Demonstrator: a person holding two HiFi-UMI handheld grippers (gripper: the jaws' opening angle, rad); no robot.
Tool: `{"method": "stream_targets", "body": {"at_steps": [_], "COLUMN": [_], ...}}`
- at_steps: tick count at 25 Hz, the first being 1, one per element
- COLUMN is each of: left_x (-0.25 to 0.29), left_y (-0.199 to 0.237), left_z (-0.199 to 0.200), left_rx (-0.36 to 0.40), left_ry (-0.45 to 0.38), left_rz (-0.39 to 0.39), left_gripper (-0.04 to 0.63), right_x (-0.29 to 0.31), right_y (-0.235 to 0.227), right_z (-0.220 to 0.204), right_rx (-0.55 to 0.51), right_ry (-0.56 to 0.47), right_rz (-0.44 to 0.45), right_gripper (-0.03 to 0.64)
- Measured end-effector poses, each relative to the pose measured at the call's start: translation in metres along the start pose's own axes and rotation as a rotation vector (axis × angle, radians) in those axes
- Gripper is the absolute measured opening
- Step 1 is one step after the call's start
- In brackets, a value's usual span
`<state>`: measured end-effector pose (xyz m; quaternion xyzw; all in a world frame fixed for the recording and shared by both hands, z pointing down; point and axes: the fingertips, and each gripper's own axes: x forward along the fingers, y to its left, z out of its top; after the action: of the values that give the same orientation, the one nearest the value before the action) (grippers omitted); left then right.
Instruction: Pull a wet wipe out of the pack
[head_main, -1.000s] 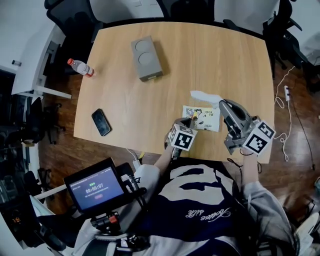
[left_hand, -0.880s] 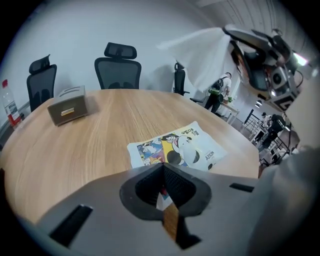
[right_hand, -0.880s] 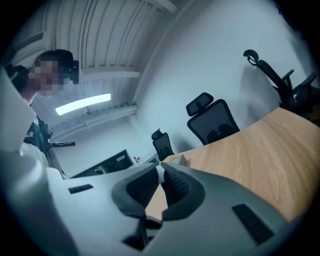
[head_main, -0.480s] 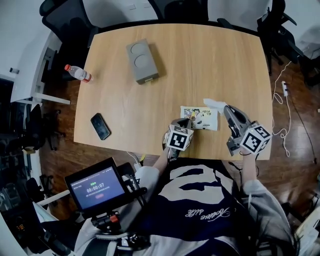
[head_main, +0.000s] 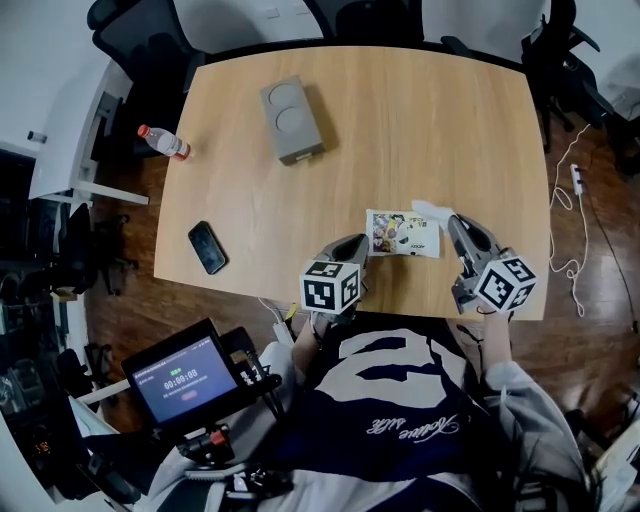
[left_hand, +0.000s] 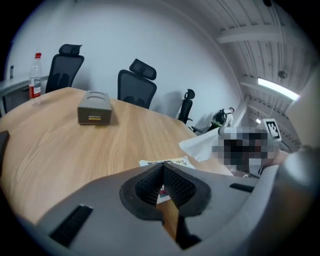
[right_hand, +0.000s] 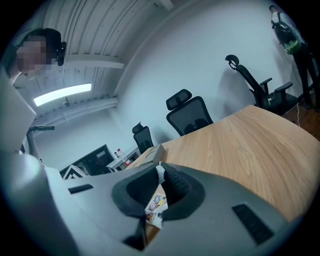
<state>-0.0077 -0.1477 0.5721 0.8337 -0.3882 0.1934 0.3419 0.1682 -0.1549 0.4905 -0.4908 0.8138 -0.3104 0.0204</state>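
The wet wipe pack (head_main: 402, 233), flat with a colourful printed top, lies near the table's front edge. A white wet wipe (head_main: 431, 210) lies crumpled at the pack's far right corner. My right gripper (head_main: 453, 221) is shut on it, and a white strip of wipe (right_hand: 160, 173) shows pinched between its pads. My left gripper (head_main: 354, 244) hovers just left of the pack, off it, shut with nothing between its jaws. In the left gripper view the pack (left_hand: 172, 162) shows beyond the closed tips (left_hand: 162, 168), with the wipe (left_hand: 202, 146) raised behind it.
A grey box (head_main: 292, 119) stands at the table's far side, a black phone (head_main: 207, 247) near the left front edge. A water bottle (head_main: 163, 141) is off the left side. Office chairs ring the far end. A timer screen (head_main: 185, 375) sits by my lap.
My right gripper has come down with the wipe, from above the table to beside the pack. My left gripper has lifted off the pack and drawn back to the left.
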Motion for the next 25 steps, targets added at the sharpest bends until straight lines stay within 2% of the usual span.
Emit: {"method": "stream_targets", "body": {"at_steps": [3,5,7,13,19,25], "left_x": [-0.029,-0.048,-0.057,-0.072,-0.079,-0.086], "left_y": [0.0,-0.003,-0.007,-0.024,-0.04,-0.06], "left_z": [0.011,0.019,0.026,0.025,0.006,-0.005], "left_rx": [-0.089,-0.121,-0.11,-0.006,-0.009,-0.034], "left_ry": [-0.077,-0.122,-0.146,-0.156,-0.138,-0.165], "left_rz": [-0.024,-0.035,-0.045,-0.102,-0.136,-0.11], "left_gripper": [0.003,0.003,0.003,0.003,0.003,0.003], "right_x": [-0.007,-0.015,-0.021,-0.035,-0.054,-0.079], "right_y": [0.01,0.02,0.027,0.039,0.044,0.047], "right_z": [0.0,0.003,0.003,-0.008,-0.019,-0.02], "right_rx": [-0.014,-0.022,-0.026,-0.036,-0.042,-0.075], "right_ry": [-0.024,-0.042,-0.061,-0.104,-0.108,-0.095], "right_rz": [-0.023,-0.043,-0.061,-0.139,-0.181,-0.166], "right_gripper": [0.006,0.006,0.006,0.006,0.006,0.006]}}
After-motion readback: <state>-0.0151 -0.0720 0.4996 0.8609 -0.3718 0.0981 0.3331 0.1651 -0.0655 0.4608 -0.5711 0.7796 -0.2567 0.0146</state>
